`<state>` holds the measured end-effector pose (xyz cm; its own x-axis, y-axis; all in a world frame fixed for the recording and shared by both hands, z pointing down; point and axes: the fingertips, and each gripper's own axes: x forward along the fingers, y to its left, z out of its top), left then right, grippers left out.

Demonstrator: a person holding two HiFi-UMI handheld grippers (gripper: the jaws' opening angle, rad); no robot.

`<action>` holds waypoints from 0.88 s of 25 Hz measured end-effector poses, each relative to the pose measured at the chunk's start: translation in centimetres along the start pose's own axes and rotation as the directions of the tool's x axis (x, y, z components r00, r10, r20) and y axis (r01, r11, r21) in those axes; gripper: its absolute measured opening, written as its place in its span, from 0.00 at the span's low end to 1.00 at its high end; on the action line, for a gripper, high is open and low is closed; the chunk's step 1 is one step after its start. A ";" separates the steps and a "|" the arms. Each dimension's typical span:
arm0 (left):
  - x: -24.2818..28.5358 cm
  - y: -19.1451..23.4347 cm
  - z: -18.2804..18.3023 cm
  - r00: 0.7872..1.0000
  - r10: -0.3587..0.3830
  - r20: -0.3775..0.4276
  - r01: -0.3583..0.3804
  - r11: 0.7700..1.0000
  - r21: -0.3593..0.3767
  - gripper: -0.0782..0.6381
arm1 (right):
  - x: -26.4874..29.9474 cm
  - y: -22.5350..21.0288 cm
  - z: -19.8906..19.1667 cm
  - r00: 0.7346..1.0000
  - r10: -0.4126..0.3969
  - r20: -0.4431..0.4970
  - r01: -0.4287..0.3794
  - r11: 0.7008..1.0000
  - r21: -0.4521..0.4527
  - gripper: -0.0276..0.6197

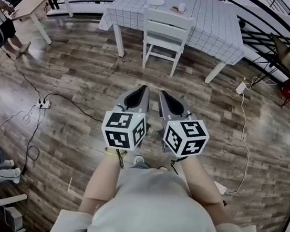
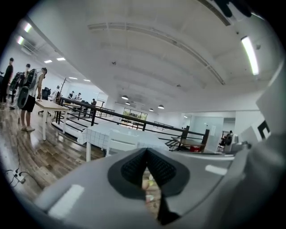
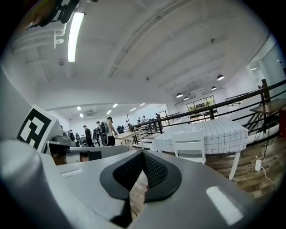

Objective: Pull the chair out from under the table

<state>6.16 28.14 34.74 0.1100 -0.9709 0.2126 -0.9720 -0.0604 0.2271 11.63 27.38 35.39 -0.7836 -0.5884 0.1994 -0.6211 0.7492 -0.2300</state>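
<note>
White-painted wooden chair (image 1: pixel 166 33) at 12 o'clock in the head view, pushed in against the near edge of the tabletop (image 1: pixel 220 30), which carries a white cloth with a dark grid. Seat sits partly under the cloth's overhang. Chair untouched.

Left claw (image 1: pixel 144 89) and right claw (image 1: pixel 162 94) are side by side at centre frame, well apart from the chair. Both are pinched fully together with nothing between the pads. Each gripper view agrees: left claw (image 2: pixel 146 150), right claw (image 3: pixel 143 153), chair small beyond the tips.

Likely trouble, as judged:
- Claws reaching the back rail while closed would only nudge the chair further in. They need to part first.
- A pull high on the rail could tip the chair back instead of sliding it. Legs may also catch on seams in the brown plank floor (image 1: pixel 87 73).
- Overhanging cloth might drag with the seat and shift the small white plate (image 1: pixel 156 2) at 12 o'clock.
- White plug block (image 1: pixel 240 88) and its cable at 2 o'clock, and a power strip (image 1: pixel 43 104) with black leads at 9 o'clock, are snag hazards for anyone stepping backward.
</note>
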 end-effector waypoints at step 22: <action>7.6 7.2 1.8 0.998 -0.036 -0.057 0.036 0.999 0.005 0.12 | 8.5 -2.6 0.9 0.996 -0.092 -0.019 0.093 0.995 0.047 0.04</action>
<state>-0.37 19.94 36.29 0.1566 -0.9533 0.2584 -0.9684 -0.0967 0.2299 6.58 20.17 36.80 -0.7225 -0.6490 0.2382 -0.6913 0.6760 -0.2553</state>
